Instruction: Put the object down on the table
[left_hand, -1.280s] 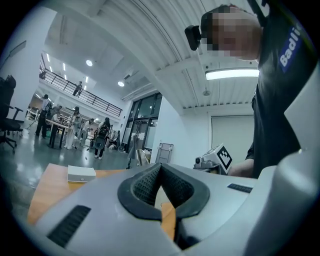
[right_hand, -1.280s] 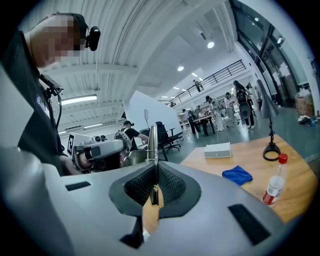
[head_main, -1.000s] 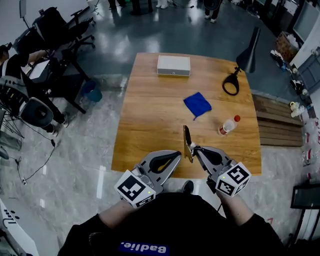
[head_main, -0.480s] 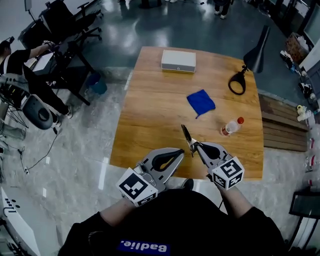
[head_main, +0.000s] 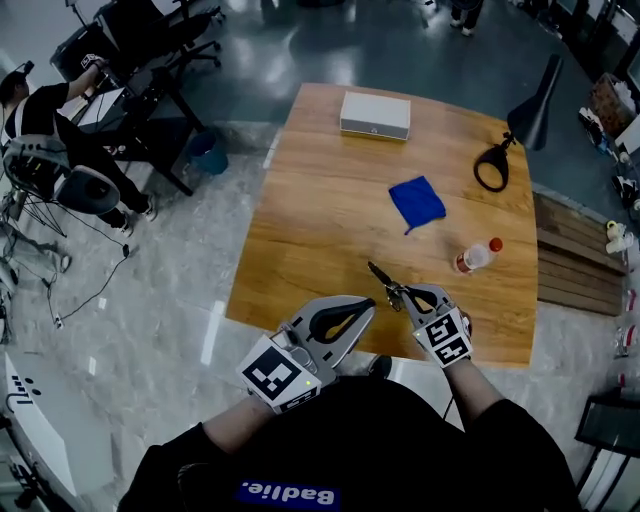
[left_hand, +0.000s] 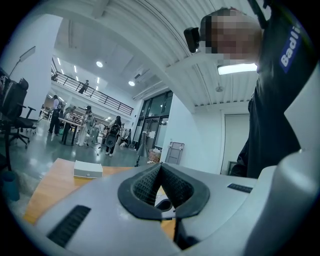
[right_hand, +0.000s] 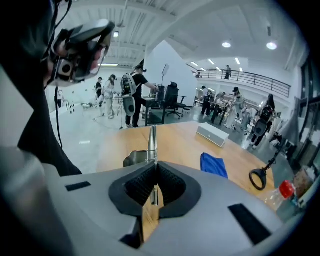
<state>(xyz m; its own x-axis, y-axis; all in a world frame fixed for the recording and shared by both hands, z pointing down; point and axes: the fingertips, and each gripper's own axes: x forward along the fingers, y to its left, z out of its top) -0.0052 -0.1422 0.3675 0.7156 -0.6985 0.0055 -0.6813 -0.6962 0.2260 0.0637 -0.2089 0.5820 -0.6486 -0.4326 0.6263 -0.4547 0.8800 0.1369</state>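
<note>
My right gripper (head_main: 405, 295) is shut on the tan handle of a slim metal tool (head_main: 382, 278) over the near edge of the wooden table (head_main: 320, 220). The tool's blade slants away to the upper left, low over the wood. In the right gripper view the tool (right_hand: 151, 145) sticks out past the closed pads of the right gripper (right_hand: 156, 167), its handle running down between them. My left gripper (head_main: 368, 304) hovers beside it at the table's near edge, shut and holding nothing; in its own view the left gripper (left_hand: 160, 167) has its tips together.
A blue cloth (head_main: 418, 203) lies mid-table, a white box (head_main: 375, 115) at the far edge, a red-capped bottle (head_main: 477, 256) on its side to the right, a black lamp (head_main: 515, 140) at the far right. Office chairs and a seated person (head_main: 45, 150) are to the left.
The right gripper has tipped the tool from nearly upright down to a low slant toward the table. The left gripper has barely moved.
</note>
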